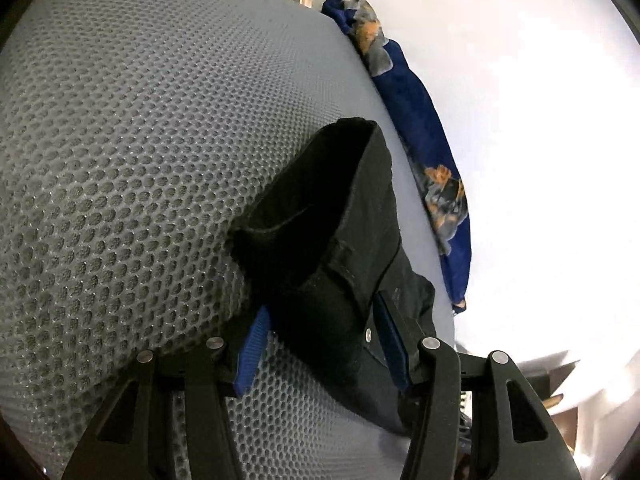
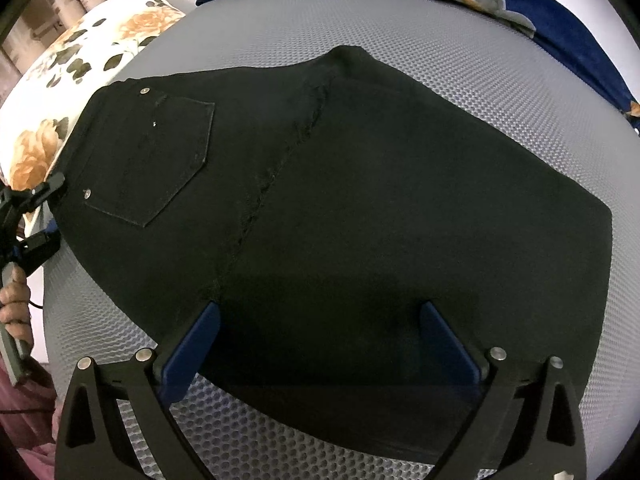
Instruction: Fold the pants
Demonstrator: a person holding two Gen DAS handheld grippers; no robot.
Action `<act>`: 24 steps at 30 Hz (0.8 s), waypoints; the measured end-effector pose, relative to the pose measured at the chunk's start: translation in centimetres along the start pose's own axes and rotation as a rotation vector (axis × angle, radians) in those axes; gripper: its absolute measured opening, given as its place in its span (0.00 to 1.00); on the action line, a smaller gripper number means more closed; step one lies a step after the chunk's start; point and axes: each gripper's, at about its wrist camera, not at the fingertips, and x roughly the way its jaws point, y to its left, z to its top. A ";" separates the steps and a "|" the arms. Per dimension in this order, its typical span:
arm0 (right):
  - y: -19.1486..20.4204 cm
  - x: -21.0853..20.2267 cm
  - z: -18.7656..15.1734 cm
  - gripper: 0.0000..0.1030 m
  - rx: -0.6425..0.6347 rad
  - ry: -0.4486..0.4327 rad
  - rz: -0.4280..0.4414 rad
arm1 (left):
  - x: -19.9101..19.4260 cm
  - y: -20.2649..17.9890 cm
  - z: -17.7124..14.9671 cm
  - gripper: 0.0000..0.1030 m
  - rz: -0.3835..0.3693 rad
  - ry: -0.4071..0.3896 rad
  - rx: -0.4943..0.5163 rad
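From the left wrist, the left tool [image 1: 320, 340] sits at a middling width with a thick bunch of the black pants [image 1: 332, 240] packed between its blue pads [image 1: 250, 356]; the cloth fills the gap and touches both pads, so it is gripped. The bunch rises forward from the tool over the grey mesh surface [image 1: 120, 140], which lies bare and wide to the left. Along the mesh's right edge runs a blue floral cloth [image 1: 420, 128], and beyond it the picture is washed out white. From the right wrist, the pants [image 2: 360, 200] lie spread flat on the same mesh [image 2: 500, 80], back pocket [image 2: 160, 160] toward the left, a seam running slantwise down the middle. The right tool [image 2: 320, 344] stands wide open just over the near edge of the cloth, its blue pads [image 2: 192, 344] apart and gripping nothing. Mesh shows bare on the far side, the right and the near side of the pants. At the left edge the other tool [image 2: 40, 216] meets the waistband end, a hand [image 2: 16, 304] behind it. A floral pillow [image 2: 80, 64] lies beyond the left edge, and the blue floral cloth [image 2: 560, 28] borders the far right rim.
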 end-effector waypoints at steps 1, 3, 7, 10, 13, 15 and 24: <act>0.0 0.0 0.0 0.98 0.001 0.000 0.000 | -0.1 0.0 -0.1 0.52 0.004 -0.001 0.012; 0.0 0.0 -0.1 0.98 0.003 0.001 0.000 | -0.4 0.0 -0.4 0.52 0.007 -0.004 0.035; 0.1 0.0 -0.2 0.98 0.006 0.002 -0.005 | 0.3 0.0 0.3 0.52 -0.009 -0.002 0.018; 0.3 0.1 0.0 0.98 0.006 0.005 -0.003 | -0.5 -0.3 -0.1 0.52 0.037 -0.053 0.042; 0.2 0.0 0.0 0.98 0.011 0.004 0.002 | -1.2 0.1 -0.4 0.52 0.046 -0.069 0.071; 0.3 0.1 0.1 0.99 0.007 0.003 -0.003 | -1.0 0.0 0.0 0.52 0.054 -0.067 0.063; 0.5 0.1 0.1 1.00 0.016 -0.002 -0.012 | 0.7 -1.3 1.0 0.62 0.067 -0.077 0.117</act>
